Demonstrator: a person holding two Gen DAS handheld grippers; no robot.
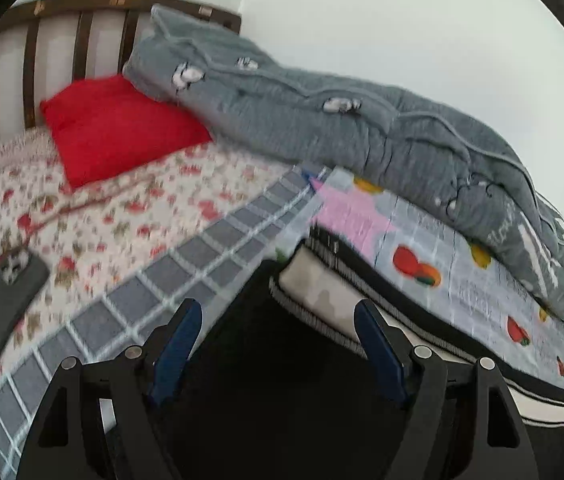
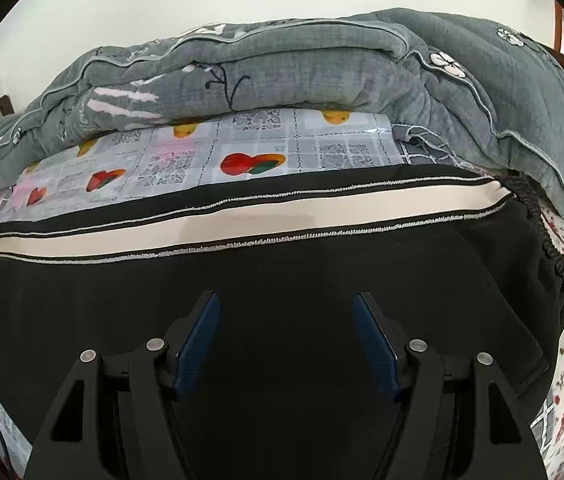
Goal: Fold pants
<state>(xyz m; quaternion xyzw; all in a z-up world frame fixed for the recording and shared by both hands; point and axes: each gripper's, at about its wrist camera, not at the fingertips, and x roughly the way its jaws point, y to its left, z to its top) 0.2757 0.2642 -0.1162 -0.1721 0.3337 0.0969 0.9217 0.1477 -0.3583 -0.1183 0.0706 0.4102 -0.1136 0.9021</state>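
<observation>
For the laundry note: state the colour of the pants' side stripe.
Cream-white side stripe edged with white stitching, on black pants; clearest in the right wrist view.

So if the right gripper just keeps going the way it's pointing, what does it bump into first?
Probably the black pants. The right gripper is open, pointing down at the dark cloth spread on the bed, with nothing between. How far off is hard to tell.

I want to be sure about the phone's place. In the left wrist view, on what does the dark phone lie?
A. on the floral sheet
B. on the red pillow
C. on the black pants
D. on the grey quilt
A: the phone lies flat on the floral sheet, well apart from the pillow.
</observation>
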